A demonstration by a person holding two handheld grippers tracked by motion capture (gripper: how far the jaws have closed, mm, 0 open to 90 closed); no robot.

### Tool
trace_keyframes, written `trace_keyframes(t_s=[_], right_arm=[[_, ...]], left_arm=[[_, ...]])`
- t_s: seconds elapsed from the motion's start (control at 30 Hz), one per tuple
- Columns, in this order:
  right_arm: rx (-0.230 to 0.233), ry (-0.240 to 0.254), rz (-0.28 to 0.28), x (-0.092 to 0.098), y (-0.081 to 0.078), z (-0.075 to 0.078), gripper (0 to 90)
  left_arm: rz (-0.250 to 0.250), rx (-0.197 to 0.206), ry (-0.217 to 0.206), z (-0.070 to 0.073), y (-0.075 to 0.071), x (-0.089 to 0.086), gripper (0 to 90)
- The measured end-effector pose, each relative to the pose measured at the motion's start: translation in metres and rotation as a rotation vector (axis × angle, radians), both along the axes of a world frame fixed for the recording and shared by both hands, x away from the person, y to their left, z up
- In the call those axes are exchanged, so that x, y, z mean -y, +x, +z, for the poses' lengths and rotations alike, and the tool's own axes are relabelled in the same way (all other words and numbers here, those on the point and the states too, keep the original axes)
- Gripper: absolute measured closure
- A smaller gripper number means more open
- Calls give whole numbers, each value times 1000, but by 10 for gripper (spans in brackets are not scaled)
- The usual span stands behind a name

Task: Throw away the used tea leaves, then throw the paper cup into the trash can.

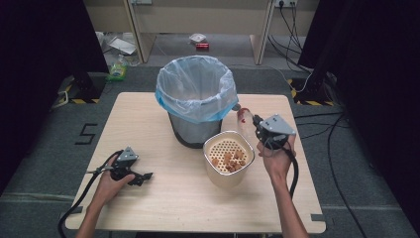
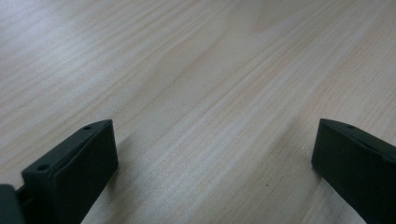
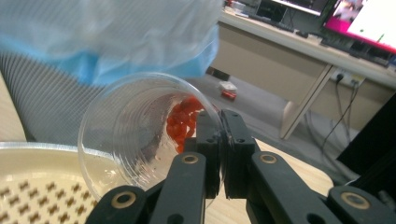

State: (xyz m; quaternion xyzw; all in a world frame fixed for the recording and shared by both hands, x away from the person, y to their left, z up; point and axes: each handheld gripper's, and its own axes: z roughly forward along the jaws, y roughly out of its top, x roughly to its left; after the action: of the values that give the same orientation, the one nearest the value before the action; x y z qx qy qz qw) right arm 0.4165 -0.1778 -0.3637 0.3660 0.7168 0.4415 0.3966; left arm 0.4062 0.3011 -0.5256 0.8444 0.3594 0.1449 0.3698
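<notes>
High view: right gripper holds a clear cup tipped between bin and strainer bowl.

Left gripper view: jaws apart over bare table.

Right gripper view: jaws clamped on cup's rim, mouth facing the camera, red bits probably stuck deep inside.

Strainer cut off; bin liner blurred.

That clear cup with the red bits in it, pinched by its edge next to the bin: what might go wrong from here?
The right gripper pinches just the thin rim of the clear cup, so it could buckle or slip free. The cup is tipped on its side, so the red pieces might slide out and miss the strainer bowl below. It also hangs close to the bin's bag and could snag it.
</notes>
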Motion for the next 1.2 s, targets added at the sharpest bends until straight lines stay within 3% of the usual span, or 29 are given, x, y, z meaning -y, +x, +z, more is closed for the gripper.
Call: trace_keyframes(t_s=[0.03,0.23,0.43,0.57,0.77,0.97,1.1,1.2], right_arm=[[-12,-2,-3,3,3,5,873],[17,8,-35,15,16,38,873],[37,23,-33,18,30,73,873],[68,30,-8,9,34,96,873],[116,22,62,-19,36,127,872],[101,3,146,-57,46,136,870],[64,-58,191,-84,60,130,861],[36,-64,200,-100,72,124,787]], left_arm=[[0,0,0,0,0,0,0],[0,0,0,0,0,0,0],[0,0,1,0,0,0,0],[0,-1,1,0,0,0,0],[0,0,1,0,0,0,0],[0,0,1,0,0,0,0],[0,0,1,0,0,0,0],[0,0,1,0,0,0,0]])
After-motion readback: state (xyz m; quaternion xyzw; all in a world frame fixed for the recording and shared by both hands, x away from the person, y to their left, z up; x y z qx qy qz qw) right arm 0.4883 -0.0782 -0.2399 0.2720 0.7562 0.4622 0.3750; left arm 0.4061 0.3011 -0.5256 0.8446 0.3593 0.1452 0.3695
